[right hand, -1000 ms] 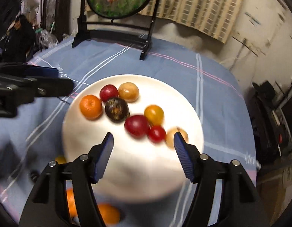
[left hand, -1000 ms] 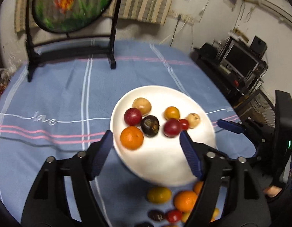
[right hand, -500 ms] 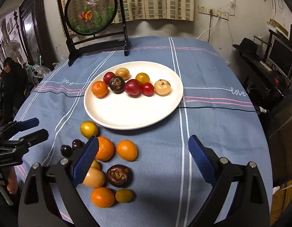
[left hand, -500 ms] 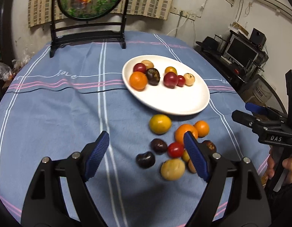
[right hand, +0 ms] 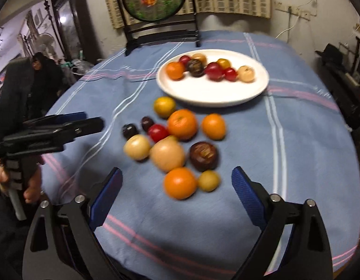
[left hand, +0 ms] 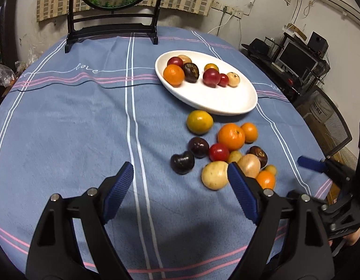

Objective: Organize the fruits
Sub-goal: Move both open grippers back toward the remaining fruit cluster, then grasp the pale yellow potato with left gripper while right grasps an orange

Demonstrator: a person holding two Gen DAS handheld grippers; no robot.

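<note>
A white plate [left hand: 226, 102] [right hand: 212, 93] holds several fruits in a row, among them an orange [left hand: 173, 74] and a red plum [left hand: 211, 77]. In front of it a loose pile of fruit lies on the blue cloth: a yellow one [left hand: 199, 121], a big orange [left hand: 231, 136] [right hand: 182, 123], dark plums [left hand: 182, 162], a red tomato [left hand: 218, 152] and pale ones [left hand: 215, 175]. My left gripper [left hand: 180, 177] is open and empty, above the cloth just left of the pile. My right gripper [right hand: 176, 182] is open and empty, near the pile's front edge.
A round fish screen on a black stand [left hand: 112, 30] [right hand: 161, 37] stands at the table's far edge. The table edge drops off to the right beside a desk with a monitor [left hand: 296, 58]. A person [right hand: 42, 70] sits at the left.
Both grippers have pulled back from above the plate toward the near side of the table and lowered. The loose pile now fills the view in front of them. Both stay open.
</note>
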